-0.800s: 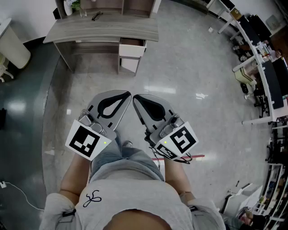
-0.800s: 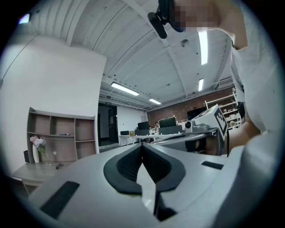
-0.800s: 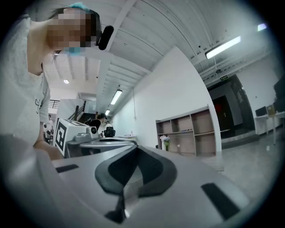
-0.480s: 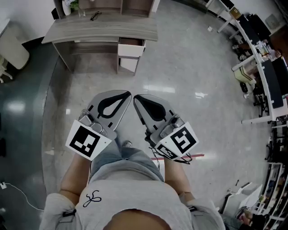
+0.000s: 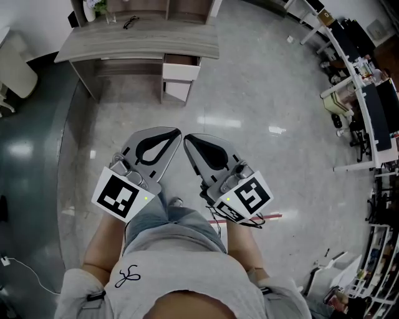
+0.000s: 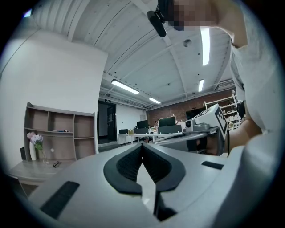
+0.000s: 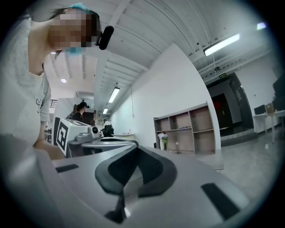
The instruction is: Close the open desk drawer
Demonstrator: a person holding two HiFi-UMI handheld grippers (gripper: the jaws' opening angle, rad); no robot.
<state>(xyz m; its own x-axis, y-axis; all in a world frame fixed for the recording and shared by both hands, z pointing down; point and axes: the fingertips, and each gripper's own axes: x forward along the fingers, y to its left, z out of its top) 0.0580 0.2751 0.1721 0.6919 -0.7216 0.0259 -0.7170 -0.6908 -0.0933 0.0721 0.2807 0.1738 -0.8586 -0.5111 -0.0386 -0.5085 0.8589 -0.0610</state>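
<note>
Left claw (image 5: 176, 133) and right claw (image 5: 187, 137), both closed, hang well short of open drawer (image 5: 181, 70).

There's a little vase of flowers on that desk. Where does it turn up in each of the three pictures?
Head view: the vase of flowers is at the top edge, left of centre, at the desk's left end.
Left gripper view: low at the far left.
Right gripper view: just right of centre.
Shared landmark: the shelf unit behind the desk, beside the vase in both gripper views.
</note>
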